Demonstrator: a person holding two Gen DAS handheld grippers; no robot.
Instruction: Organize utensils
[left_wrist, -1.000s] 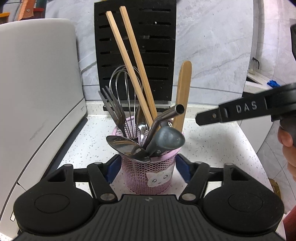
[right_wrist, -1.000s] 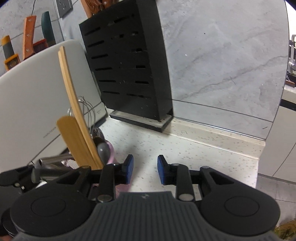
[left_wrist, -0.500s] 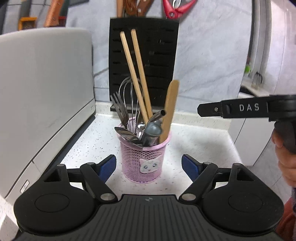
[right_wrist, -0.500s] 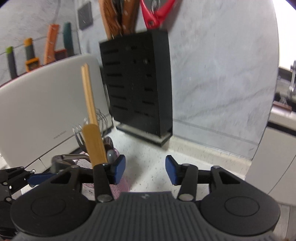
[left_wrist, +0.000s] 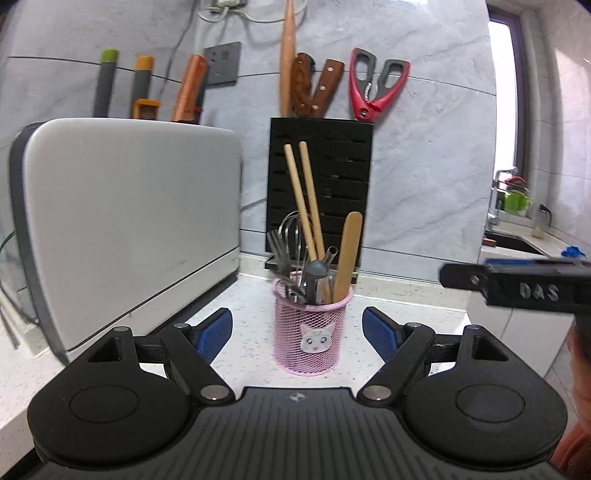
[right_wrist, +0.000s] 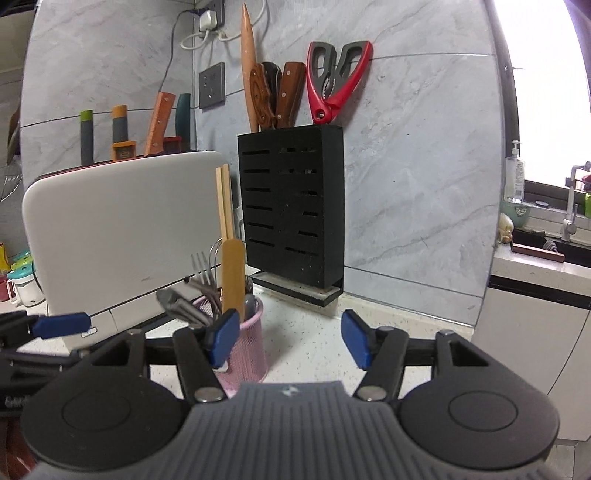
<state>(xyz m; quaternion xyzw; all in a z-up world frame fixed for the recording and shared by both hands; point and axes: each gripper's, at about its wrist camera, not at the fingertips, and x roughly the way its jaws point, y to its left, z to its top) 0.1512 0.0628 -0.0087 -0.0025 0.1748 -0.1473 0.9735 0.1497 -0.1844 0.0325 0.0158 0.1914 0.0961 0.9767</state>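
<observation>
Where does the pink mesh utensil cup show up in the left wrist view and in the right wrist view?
Left wrist view: pink mesh cup at centre, beyond the left tool's open fingers.
Right wrist view: cup lower left of centre, partly behind the left finger.
Shared landmark: black knife block standing behind it against the wall.

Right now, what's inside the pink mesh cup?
The pink cup holds two chopsticks, a wooden spatula, a whisk, forks, a metal straw and a grey handle. Their lower ends are hidden inside the cup.
</observation>
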